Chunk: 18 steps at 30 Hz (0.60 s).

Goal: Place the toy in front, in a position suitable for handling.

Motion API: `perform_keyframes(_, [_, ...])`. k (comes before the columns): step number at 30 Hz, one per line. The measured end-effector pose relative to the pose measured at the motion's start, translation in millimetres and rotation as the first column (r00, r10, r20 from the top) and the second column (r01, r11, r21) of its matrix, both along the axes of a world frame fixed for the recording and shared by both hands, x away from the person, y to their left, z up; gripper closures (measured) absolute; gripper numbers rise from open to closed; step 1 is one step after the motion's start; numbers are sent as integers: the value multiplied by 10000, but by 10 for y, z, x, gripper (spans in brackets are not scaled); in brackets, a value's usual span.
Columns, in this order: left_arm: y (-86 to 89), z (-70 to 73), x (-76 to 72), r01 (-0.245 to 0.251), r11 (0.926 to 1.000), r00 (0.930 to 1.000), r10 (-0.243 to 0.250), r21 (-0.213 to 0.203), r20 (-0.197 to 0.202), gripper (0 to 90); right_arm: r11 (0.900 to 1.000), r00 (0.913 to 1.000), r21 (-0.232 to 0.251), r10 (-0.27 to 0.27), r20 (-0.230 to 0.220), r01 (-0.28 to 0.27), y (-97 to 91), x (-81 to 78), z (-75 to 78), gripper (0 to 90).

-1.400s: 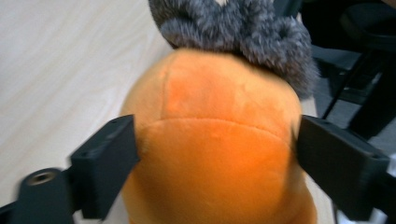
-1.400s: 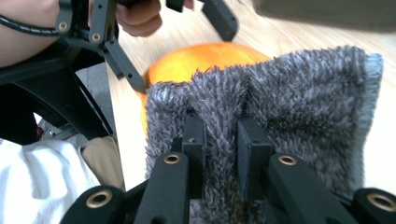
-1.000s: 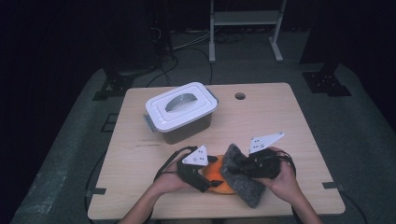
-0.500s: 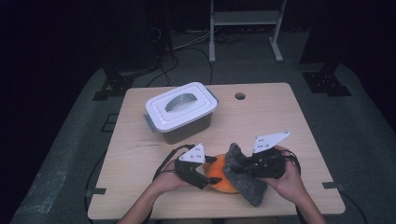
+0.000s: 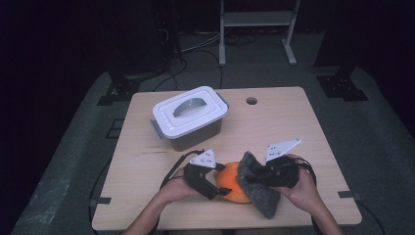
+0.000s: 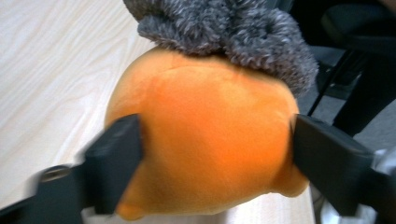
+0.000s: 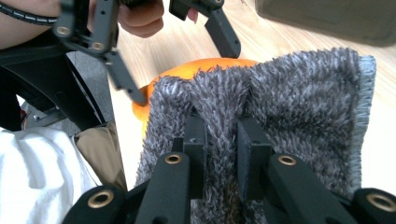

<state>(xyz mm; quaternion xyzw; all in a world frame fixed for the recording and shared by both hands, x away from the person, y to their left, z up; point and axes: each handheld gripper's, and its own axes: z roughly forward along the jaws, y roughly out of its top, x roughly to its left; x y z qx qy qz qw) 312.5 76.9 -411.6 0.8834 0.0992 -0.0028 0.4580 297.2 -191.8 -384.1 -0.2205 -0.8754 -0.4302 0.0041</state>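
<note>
An orange plush toy (image 5: 229, 182) lies on the wooden table (image 5: 274, 122) near its front edge. My left gripper (image 5: 222, 180) comes at it from the left, one jaw on each side of the toy (image 6: 210, 135). Its jaws have just been opening a little, with the toy still pressed between them. A grey fuzzy cloth (image 5: 262, 196) drapes over the toy's right side. My right gripper (image 5: 250, 178) is shut on a fold of that cloth (image 7: 303, 102), and in the right gripper view the pads (image 7: 196, 135) pinch the fabric. Part of the toy (image 7: 187, 70) is hidden under the cloth.
A grey box with a white handled lid (image 5: 188, 117) stands at the back left of the table. A small round hole (image 5: 251, 100) sits near the far edge. Dark floor, cables and a metal stand (image 5: 257, 29) lie beyond the table.
The right gripper and the cloth have shifted only slightly against the toy. The left hand has stayed where it was.
</note>
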Motion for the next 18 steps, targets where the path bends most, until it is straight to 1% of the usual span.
perform_keyframes(1, [-1,6,-4,25,10000,10000,-25,31,90,252,10000,10000,-12,25,20,-25,6,-3,12,758])
perform_keyframes(2, [-6,20,-16,8,10000,9995,-8,-2,330,286,10000,10000,-21,35,37,-34,16,-10,33,759])
perform_keyframes(3, [-11,36,-24,-50,9999,9990,55,-109,448,311,10000,9998,-44,36,197,-35,34,-27,83,760])
perform_keyframes(4, [-24,52,-33,-89,9997,9987,101,-230,502,325,9999,9995,65,74,307,-76,48,-43,131,760])
perform_keyframes(5, [-44,66,-46,-57,9996,9983,72,-270,579,325,9995,9991,264,172,385,-182,68,-62,180,760])
perform_keyframes(6, [-69,75,-58,4,9994,9976,19,-336,688,324,9989,9984,353,274,491,-292,97,-81,223,760])
perform_keyframes(8, [-114,88,-89,92,9992,9964,-58,-397,847,307,9987,9969,245,440,648,-456,171,-107,269,759])
perform_keyframes(10, [-131,93,-104,122,9995,9954,-92,-300,955,280,9987,9965,-66,514,656,-511,224,-97,239,759])
perform_keyframes(11, [-127,90,-107,97,9995,9954,-68,-299,951,264,9986,9971,-125,522,548,-516,231,-85,203,759])
perform_keyframes(12, [-120,89,-102,62,9997,9957,-38,-251,923,228,9985,9975,-52,553,438,-551,221,-69,166,759])
perform_keyframes(14, [-115,86,-85,-211,9996,9972,222,-173,709,124,9984,9983,133,549,203,-552,179,-44,117,760])
perform_keyframes(15, [-108,86,-73,-248,9995,9981,257,-171,556,88,9984,9985,182,526,165,-529,154,-36,105,760])
perform_keyframes(17, [-106,78,-57,-191,9997,9991,197,-146,380,84,9989,9990,190,435,83,-436,107,-34,99,761])
perform_keyframes(18, [-110,68,-46,-139,9999,9997,140,-78,217,84,9991,9992,137,400,97,-402,86,-30,96,761])
